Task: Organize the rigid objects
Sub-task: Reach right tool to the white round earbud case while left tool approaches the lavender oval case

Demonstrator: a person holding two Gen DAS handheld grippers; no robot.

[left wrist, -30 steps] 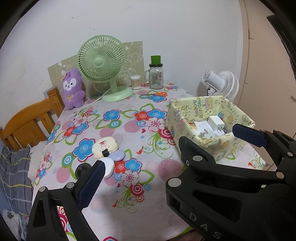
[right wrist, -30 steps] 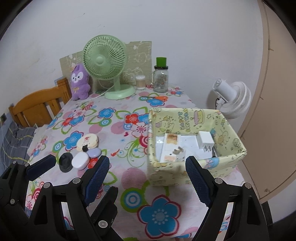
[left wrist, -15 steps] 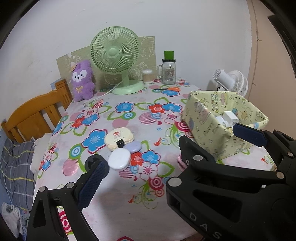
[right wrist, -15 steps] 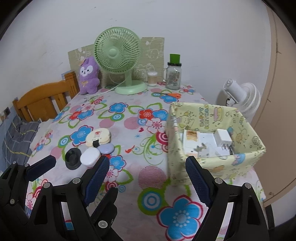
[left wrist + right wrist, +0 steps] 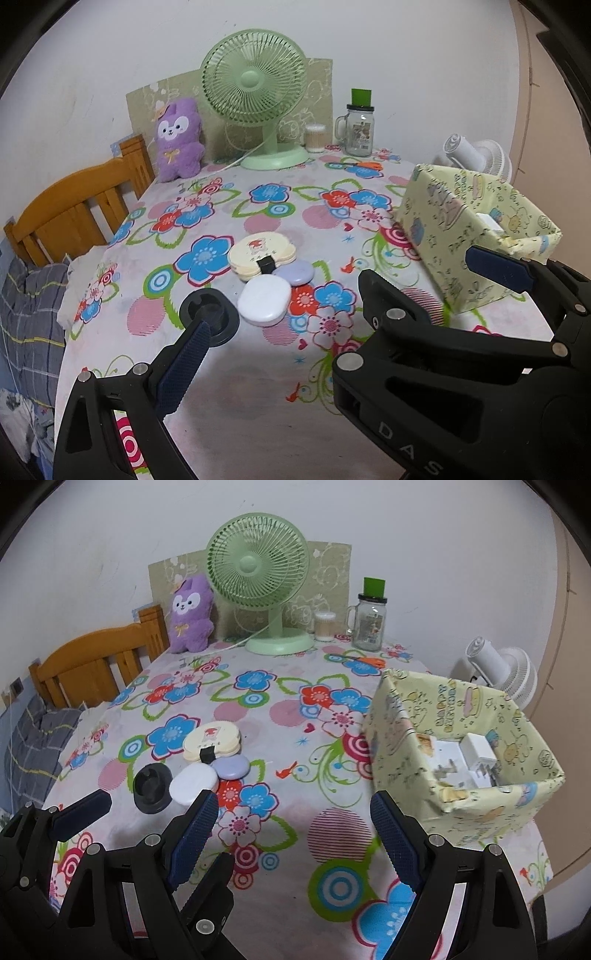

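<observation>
Box (image 5: 439, 236) contents mostly hidden by wall — jar (image 5: 367, 626) label unreadable.

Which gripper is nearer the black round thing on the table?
Left. The left gripper has one finger just in front of the black round piece; the right gripper hovers further right, toward the yellow box.

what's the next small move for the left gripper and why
Probably ease the left gripper down over the white case and close. Its jaws stand open and empty, the case lies loose between them, and the box already holds similar items.
</observation>
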